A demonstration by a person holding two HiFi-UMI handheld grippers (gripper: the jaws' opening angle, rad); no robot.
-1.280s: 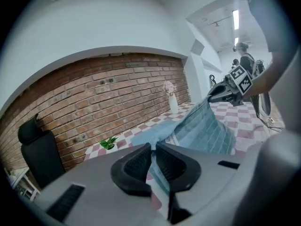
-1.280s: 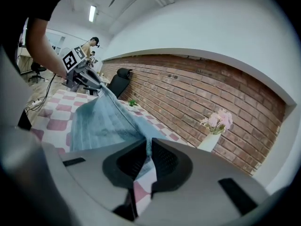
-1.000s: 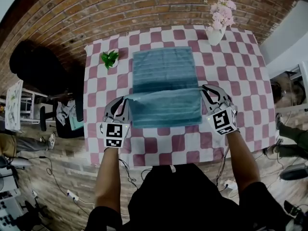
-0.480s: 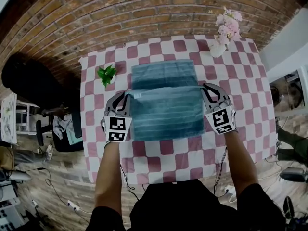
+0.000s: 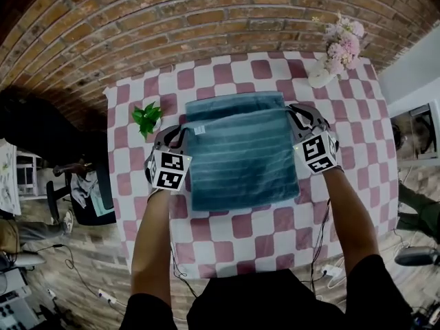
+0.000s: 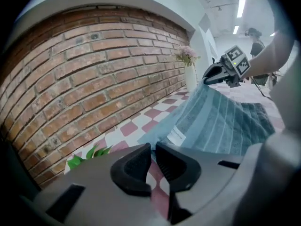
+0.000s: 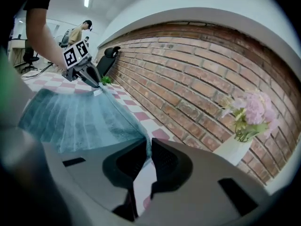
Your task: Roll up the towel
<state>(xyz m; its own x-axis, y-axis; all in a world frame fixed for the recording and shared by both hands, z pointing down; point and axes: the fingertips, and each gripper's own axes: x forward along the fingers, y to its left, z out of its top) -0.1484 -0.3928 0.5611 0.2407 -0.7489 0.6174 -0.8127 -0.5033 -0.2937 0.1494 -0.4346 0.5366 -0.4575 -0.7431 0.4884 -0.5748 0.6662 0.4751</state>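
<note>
Your towel [image 5: 237,150] soft matt teal terry cloth, ribbed stripes, under it smooth checked cloth tablecloth [image 5: 275,222], your left gripper [image 6: 153,147] and right gripper [image 7: 148,142] matt dark plastic, rough matt brick wall [image 5: 206,19] at twelve o'clock, smooth white vase [image 5: 320,80] at one o'clock

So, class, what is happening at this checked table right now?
A person holds a gripper in each hand. The left gripper and the right gripper are each shut on a corner of the blue towel, which is folded over itself on the table; only a far strip of the lower layer shows.
</note>
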